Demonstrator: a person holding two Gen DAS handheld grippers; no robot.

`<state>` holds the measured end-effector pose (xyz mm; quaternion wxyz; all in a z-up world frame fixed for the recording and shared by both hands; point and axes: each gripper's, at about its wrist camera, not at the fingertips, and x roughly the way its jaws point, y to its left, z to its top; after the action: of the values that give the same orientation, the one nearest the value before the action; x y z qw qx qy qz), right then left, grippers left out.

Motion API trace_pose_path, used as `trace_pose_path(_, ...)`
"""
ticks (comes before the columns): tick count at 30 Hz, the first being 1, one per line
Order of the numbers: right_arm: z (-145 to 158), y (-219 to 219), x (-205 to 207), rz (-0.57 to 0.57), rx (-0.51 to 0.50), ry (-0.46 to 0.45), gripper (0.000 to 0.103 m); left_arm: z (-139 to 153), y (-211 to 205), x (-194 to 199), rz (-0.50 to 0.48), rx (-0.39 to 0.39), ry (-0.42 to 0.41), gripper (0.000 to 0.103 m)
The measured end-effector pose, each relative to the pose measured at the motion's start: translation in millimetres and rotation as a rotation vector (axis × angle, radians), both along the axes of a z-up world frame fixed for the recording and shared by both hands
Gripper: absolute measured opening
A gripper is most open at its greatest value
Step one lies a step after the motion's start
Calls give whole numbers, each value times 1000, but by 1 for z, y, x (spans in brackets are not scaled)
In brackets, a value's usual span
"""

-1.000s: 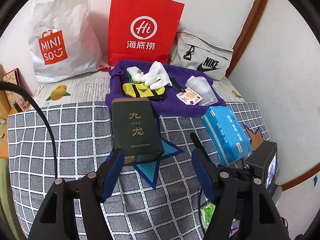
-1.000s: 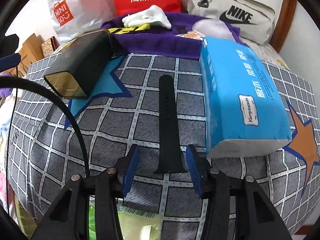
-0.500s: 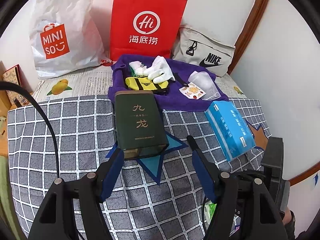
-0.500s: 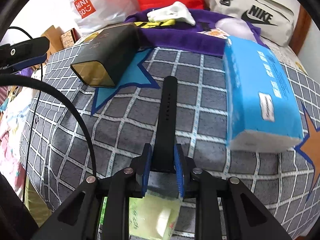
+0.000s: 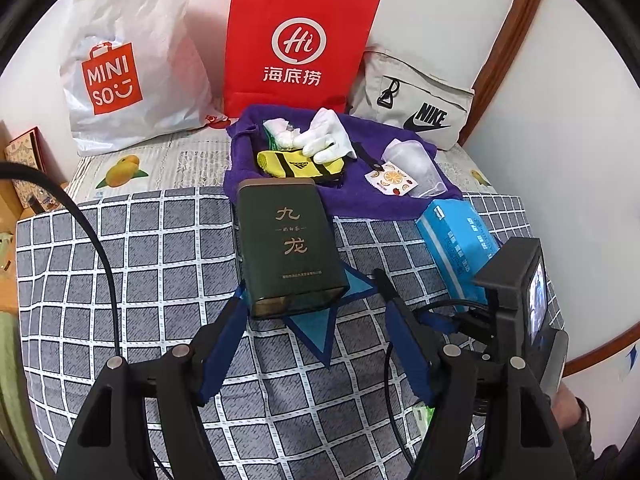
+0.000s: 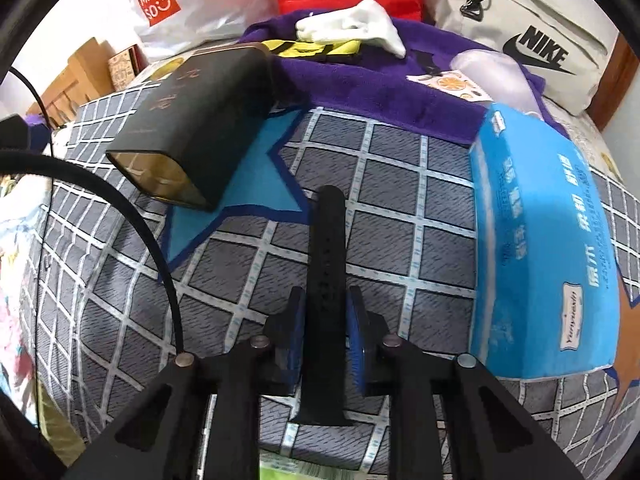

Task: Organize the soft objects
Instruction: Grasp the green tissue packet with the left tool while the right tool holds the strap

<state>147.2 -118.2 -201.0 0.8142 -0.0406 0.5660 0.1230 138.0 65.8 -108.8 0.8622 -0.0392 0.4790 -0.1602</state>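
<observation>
Left wrist view. A bed surface covered by a grey checked blanket [image 5: 120, 264] with blue star patches meets white walls at a corner. Along the far wall, from 11 to 1 o'clock, stand a white Miniso bag [image 5: 124, 60], a red paper bag [image 5: 298, 44] and a grey Nike pouch [image 5: 412, 100]. In front of them a purple towel [image 5: 340, 196] carries a white glove [image 5: 326, 140] and a yellow sock [image 5: 300, 164]. A dark green tin [image 5: 290, 244] lies at centre; a blue tissue pack [image 5: 456, 244] lies at 3 o'clock. The left gripper [image 5: 312, 344] is spread wide, nothing between its fingers.

Right wrist view. The black strap [image 6: 326, 264], a flat, narrow, matte band with a row of small holes, lies on the blanket between the tin and the tissue pack. Its long axis runs from 6 to 12 o'clock, the far rounded end toward the towel. The right gripper [image 6: 326, 320] is narrow and closing, its blue pads against the strap's sides at the near portion.
</observation>
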Motion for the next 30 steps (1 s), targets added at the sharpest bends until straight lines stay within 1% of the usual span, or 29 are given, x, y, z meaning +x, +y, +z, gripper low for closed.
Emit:
trace_pose_path(3, 0, 0, 1, 13, -3, 4, 22, -3, 1, 0, -4, 2, 7, 70)
trace_pose_path(5, -1, -1, 4, -10, 14, 1, 23, -5, 1, -1, -6, 3, 11, 70)
trace_pose_path(8, -3, 7, 7, 4, -12, -47, 22, -7, 1, -3, -8, 8, 17, 70)
trace_pose_path(9, -2, 8, 8, 10, -16, -49, 22, -7, 1, -5, -12, 10, 19, 70)
trace_pose_path(14, 3, -4, 15, 12, 57, -8, 20, -11, 2, -13, -23, 31, 25, 70)
trace_pose_path(17, 15, -5, 9, 10, 74, -32, 20, -16, 3, -19, -28, 41, 33, 70)
trace_pose_path(19, 26, -5, 3, 14, 95, -52, 20, -19, 3, -21, -33, 42, 44, 70)
trace_pose_path(21, 40, -5, -3, 15, 96, -80, 20, -23, 3, -26, -39, 38, 54, 70)
trace_pose_path(23, 49, -8, -8, 16, 98, -95, 20, -26, 0, -32, -50, 31, 61, 73)
trace_pose_path(26, 62, -16, -17, 4, 91, -126, 20, -31, -6, -42, -77, 17, 67, 78)
trace_pose_path(30, 82, -40, -36, -25, 79, -172, 20, -36, -22, -55, -106, 16, 89, 79)
